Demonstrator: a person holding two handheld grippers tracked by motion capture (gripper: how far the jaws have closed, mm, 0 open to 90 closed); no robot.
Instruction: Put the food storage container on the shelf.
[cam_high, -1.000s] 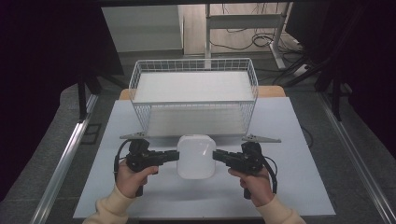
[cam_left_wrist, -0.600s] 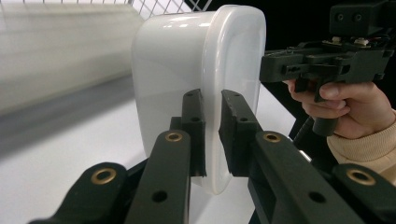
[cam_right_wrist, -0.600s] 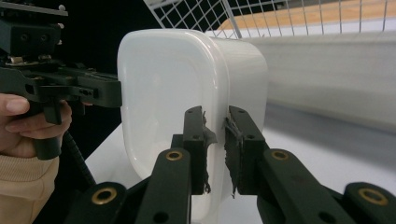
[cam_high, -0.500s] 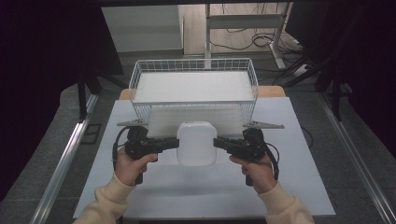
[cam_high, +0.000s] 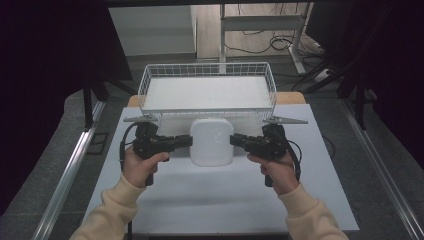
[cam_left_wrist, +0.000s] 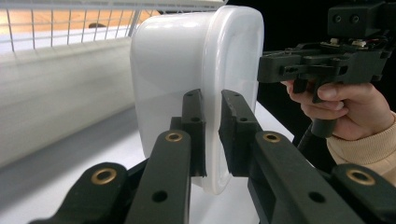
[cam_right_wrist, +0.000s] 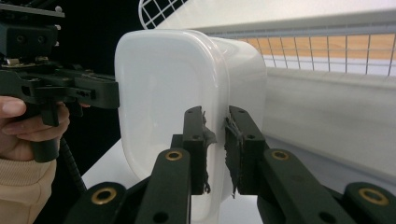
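A white lidded container (cam_high: 211, 141) sits between two hand-held grippers above a white table (cam_high: 215, 200). The left gripper (cam_high: 189, 141) and right gripper (cam_high: 233, 140) each pinch its rim from opposite sides. Just behind stands a white wire basket (cam_high: 207, 90).

You are working in a lab or test room: dark curtains (cam_high: 50, 75) flank your white counter (cam_high: 225, 195), with loose cables (cam_high: 255, 42) and metal frame legs (cam_high: 222, 30) beyond your fingers.
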